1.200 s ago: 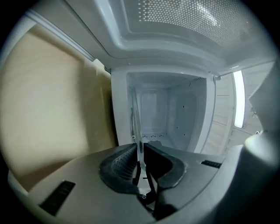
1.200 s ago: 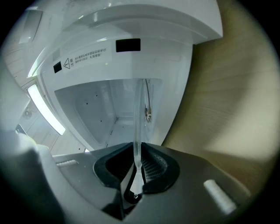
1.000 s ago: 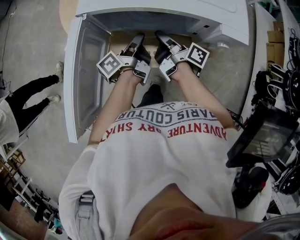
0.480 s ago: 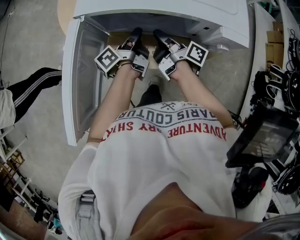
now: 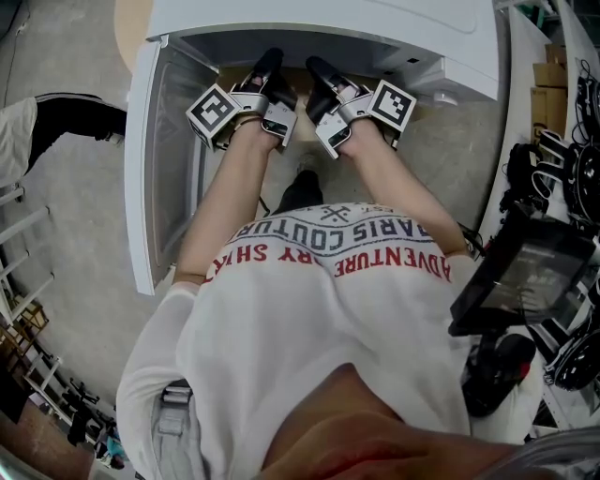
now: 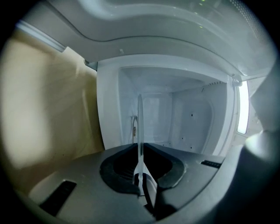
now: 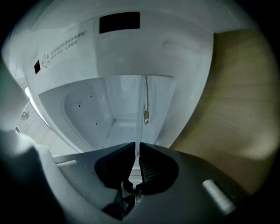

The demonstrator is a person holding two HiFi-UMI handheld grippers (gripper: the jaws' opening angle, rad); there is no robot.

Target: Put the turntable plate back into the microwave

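Head view: the microwave (image 5: 328,19) sits at 12 o'clock with its door (image 5: 150,159) swung wide toward 9 o'clock. Both arms reach forward, and the left claw (image 5: 267,70) and right claw (image 5: 319,75) sit side by side with their tips just inside the opening. The glass itself cannot be made out from up here. A strip of tan table (image 5: 136,19) shows at 11 o'clock.

Left gripper view: the left claw (image 6: 140,146) is clenched on the turntable plate (image 6: 140,118). The plate shows edge-on as a thin clear line rising toward 12 o'clock from between the jaws. The white cavity (image 6: 183,118) fills the middle, and the table (image 6: 48,109) shows at 9 o'clock.

Right gripper view: the right claw (image 7: 136,145) likewise grips the plate (image 7: 141,122) by its rim, again seen as a thin edge running up toward 12 o'clock. The cavity (image 7: 92,109) lies toward 10 o'clock and the table (image 7: 236,96) at 3 o'clock.

Judgement: this looks like the carry-in step, with the plate held by both claws at the mouth of the cavity and not yet seated. The next move likely calls for pushing both claws forward together, then lowering the glass evenly onto the cavity floor and centring it. Only then should both grips let go. No view shows a hub or roller ring, so seating would have to be felt out gently.
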